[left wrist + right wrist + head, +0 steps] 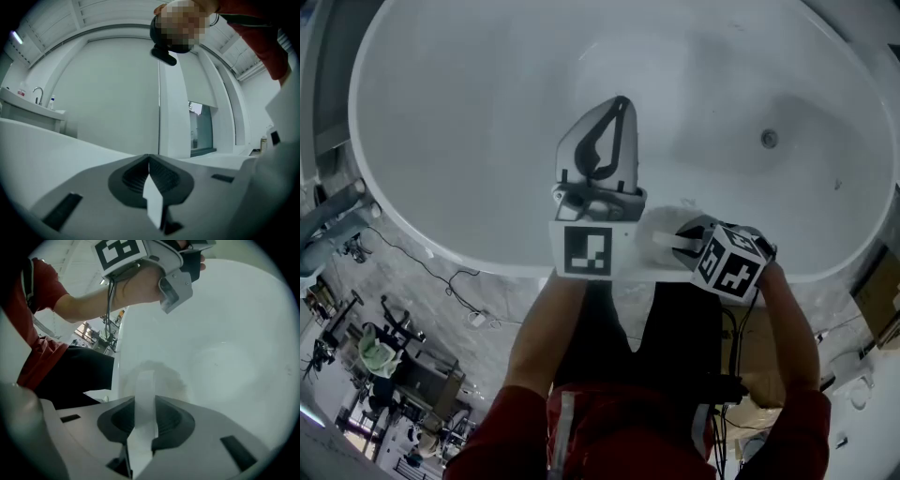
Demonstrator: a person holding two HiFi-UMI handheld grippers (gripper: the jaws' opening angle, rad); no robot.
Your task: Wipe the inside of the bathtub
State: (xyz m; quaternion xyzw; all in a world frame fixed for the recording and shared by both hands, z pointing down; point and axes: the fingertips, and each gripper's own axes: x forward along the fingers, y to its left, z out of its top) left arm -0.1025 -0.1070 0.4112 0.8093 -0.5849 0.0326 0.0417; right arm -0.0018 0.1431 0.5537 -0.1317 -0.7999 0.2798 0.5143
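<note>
The white oval bathtub (487,141) fills the head view, its drain (769,139) at the right. My left gripper (622,101) hangs above the tub's near side, jaws shut on nothing and pointing away from me. In the left gripper view it (149,159) faces the room wall, not the tub. At the tub's near rim my right gripper (672,241) is shut on a white cloth (667,219). Seen from the right gripper view, the cloth (145,385) runs out between the jaws (144,404) and lies against the tub's white inner wall (225,357).
Black cables (441,281) trail over the tiled floor to the left of me. Cardboard boxes (877,300) stand at the right. A counter with a tap (37,96) appears at the left in the left gripper view. My legs stand against the tub's rim.
</note>
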